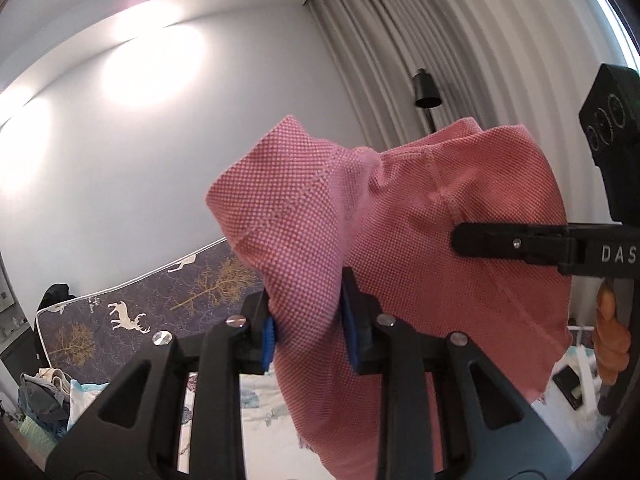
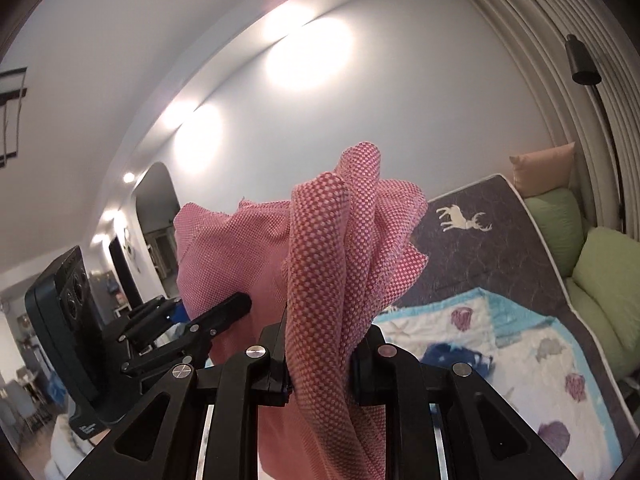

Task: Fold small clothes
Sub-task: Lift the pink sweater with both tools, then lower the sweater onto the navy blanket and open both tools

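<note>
1. Between the two fingers of the left tongs a bunched fold of the pink garment is pinched against the blue pads; the cloth is lifted clear of the bed and hangs down past the frame's lower edge, so its full shape is hidden.
2. The right tongs are clamped on a twisted, rope-like bunch of the same pink garment, which rises above the fingers and also drops below them out of view.
3. From the left wrist view the right tongs come in from the right edge, tip against the cloth; white letters "DAS" show on the arm, the rest cut off by the frame.
4. A hand grips that handle, only partly in view.
5. From the right wrist view the left tongs reach in from the left, tip partly hidden behind the cloth.
6. Behind lies a dark deer-print cover, a shell-patterned quilt and green pillows.
</note>
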